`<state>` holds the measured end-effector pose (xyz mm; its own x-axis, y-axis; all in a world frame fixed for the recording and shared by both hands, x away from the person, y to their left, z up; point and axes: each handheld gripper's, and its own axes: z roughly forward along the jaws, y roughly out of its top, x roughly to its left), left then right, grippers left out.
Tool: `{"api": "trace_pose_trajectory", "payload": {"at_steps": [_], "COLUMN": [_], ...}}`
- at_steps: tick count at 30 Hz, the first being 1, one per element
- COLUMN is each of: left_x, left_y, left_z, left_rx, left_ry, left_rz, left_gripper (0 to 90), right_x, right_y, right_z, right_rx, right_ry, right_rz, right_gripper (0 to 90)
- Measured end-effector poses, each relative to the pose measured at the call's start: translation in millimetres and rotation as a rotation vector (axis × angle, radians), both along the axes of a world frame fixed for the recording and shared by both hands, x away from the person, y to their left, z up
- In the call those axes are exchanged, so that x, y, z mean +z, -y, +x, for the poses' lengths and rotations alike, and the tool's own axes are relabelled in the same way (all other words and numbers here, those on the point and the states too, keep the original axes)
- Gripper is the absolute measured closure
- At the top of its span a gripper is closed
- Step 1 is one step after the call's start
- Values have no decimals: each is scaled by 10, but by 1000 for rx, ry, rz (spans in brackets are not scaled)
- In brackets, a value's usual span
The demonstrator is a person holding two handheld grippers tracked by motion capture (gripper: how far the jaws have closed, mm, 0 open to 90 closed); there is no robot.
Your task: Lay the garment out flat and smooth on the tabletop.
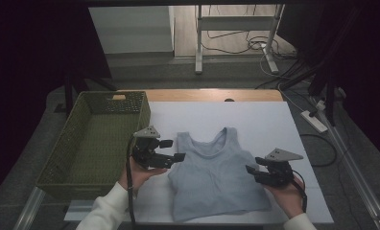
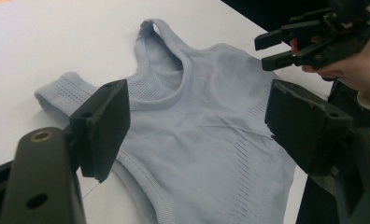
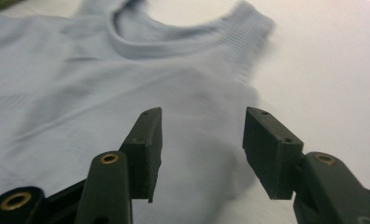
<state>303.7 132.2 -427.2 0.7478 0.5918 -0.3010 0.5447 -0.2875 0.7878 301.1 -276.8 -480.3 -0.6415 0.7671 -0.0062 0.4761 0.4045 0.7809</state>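
- Plainly, the pale blue tank top [image 1: 216, 175] is lying flat and face-up on the white table [image 1: 269, 124], neckline pointing to twelve o'clock and hem to six; it is looking light, soft and limp, likely to sag and bunch wherever it is lifted.
- Judging by the ribbed knit, the shoulder straps, the armhole edges and the side seams are offering the firmest places to pinch; the open mesh panels are seeming stretchier.
- At nine o'clock of the shirt, the left gripper [image 1: 173, 150] is hovering beside the armhole, its jaws standing wide with nothing between them, aimed level toward three o'clock.
- At three o'clock of the shirt, the right gripper [image 1: 251, 172] is sitting just off the side edge, jaws parted and empty, pointing toward nine o'clock; its own view is showing fabric ahead, untouched.
- Further out at nine o'clock, a green woven basket [image 1: 77, 139] is waiting beside the table.
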Motion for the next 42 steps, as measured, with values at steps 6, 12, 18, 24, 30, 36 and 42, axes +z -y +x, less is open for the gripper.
{"api": "trace_pose_trajectory", "payload": {"at_steps": [6, 12, 18, 24, 30, 36, 42], "left_x": [0, -7, -7, -7, -8, -14, -26], "left_y": [0, 6, 12, 11, 16, 29, 41], "left_z": [1, 3, -1, -2, -3, -4, -6], "left_rx": [0, -1, -4, -5, -6, -9, -11], "left_ry": [0, -2, -1, 0, 0, 0, -2], "left_rz": [-1, -1, 1, 2, 4, 9, 13], "left_gripper": [231, 230, 231, 231, 231, 231, 231], "right_x": [-77, -176, -272, -329, -325, -313, -281], "right_y": [125, 146, 110, 80, 83, 51, 59], "right_z": [119, 272, 320, 330, 326, 306, 290], "right_rx": [-72, -92, -78, -57, -43, 9, 19], "right_ry": [-31, -96, -147, -194, -219, -213, -190], "right_rz": [-4, -11, -64, -63, -42, -53, -48], "right_gripper": [461, 440, 444, 499, 597, 763, 788]}}
